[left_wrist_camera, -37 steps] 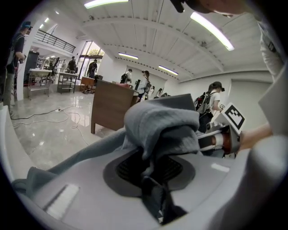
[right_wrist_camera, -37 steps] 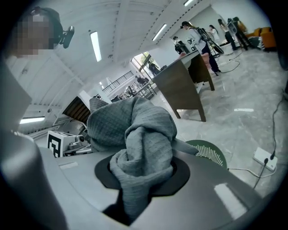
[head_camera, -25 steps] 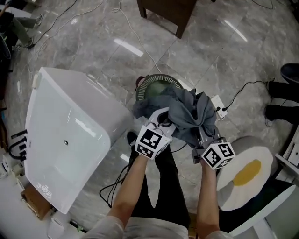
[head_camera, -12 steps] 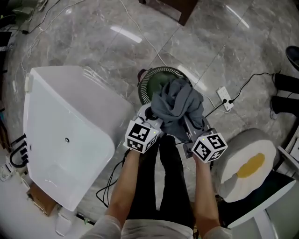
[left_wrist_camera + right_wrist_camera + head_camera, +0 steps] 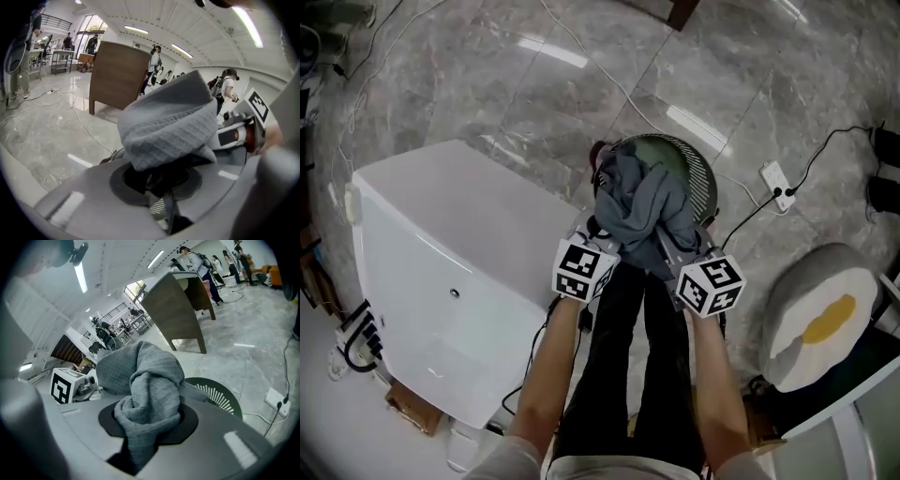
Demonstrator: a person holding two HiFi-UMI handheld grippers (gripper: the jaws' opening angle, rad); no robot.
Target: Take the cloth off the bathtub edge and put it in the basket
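A bunched grey cloth hangs between both grippers, right over the round dark green basket on the floor. My left gripper is shut on the cloth's left side; in the left gripper view a fold of cloth fills the jaws. My right gripper is shut on the right side, where a twisted wad of cloth sits between the jaws with the basket just beyond. The white bathtub stands to the left with its edge bare.
A white power strip with cables lies right of the basket. An egg-shaped cushion is at the right. The person's black-trousered legs are below the grippers. A brown cabinet and several people stand farther off.
Both grippers have carried the cloth forward, from beside the basket to directly above it. The cloth has drawn into a tighter bundle.
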